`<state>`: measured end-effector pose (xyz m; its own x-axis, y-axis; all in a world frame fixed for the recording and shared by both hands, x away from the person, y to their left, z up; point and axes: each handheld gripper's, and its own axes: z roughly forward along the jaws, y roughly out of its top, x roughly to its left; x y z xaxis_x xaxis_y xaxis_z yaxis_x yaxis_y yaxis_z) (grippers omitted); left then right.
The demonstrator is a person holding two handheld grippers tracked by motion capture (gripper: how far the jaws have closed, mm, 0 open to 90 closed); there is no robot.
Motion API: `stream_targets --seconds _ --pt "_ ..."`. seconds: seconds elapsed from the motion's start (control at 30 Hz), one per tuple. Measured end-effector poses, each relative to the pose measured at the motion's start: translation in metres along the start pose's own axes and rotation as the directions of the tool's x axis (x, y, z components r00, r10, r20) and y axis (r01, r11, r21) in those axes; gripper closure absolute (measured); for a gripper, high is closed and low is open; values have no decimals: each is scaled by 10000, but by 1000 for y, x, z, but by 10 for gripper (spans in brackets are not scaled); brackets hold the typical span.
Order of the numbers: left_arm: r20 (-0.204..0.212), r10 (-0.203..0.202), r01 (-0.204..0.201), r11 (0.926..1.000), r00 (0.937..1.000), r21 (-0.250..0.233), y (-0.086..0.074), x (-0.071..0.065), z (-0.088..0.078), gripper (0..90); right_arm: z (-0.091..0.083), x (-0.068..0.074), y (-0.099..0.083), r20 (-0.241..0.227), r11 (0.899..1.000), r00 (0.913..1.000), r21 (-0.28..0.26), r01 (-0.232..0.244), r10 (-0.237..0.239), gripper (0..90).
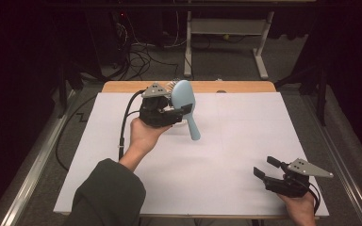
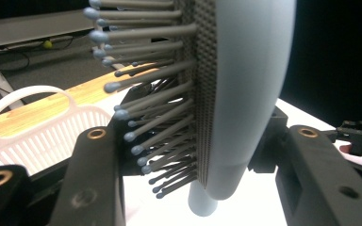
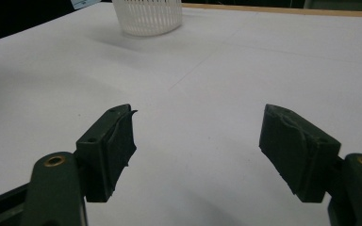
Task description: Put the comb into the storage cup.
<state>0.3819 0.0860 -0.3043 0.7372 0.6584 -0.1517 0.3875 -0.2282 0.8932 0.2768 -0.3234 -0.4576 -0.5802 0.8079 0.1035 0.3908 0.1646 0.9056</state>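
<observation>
The left hand-held gripper (image 1: 181, 110) is clamped on a light blue hairbrush (image 1: 185, 101), one pad on the bristle side and one on the smooth back. The hairbrush is held above the far part of the table (image 1: 245, 141), handle pointing down toward the person and bristles (image 2: 146, 94) facing left. A white slotted basket (image 2: 37, 132) stands beyond it. The right hand-held gripper (image 1: 264, 167) rests near the front right edge, jaws spread, nothing between them.
</observation>
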Motion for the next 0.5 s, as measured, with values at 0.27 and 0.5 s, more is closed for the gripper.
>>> stream_targets --seconds 0.27,0.5 --pt "-164 -164 164 9999 9997 -40 4 7 3 497 0 0 0 5 10000 10000 2 -9 9 276" --pt "-330 -173 169 9998 9993 -114 11 10 4 497 0 0 0 2 10000 10000 -18 8 -8 277"
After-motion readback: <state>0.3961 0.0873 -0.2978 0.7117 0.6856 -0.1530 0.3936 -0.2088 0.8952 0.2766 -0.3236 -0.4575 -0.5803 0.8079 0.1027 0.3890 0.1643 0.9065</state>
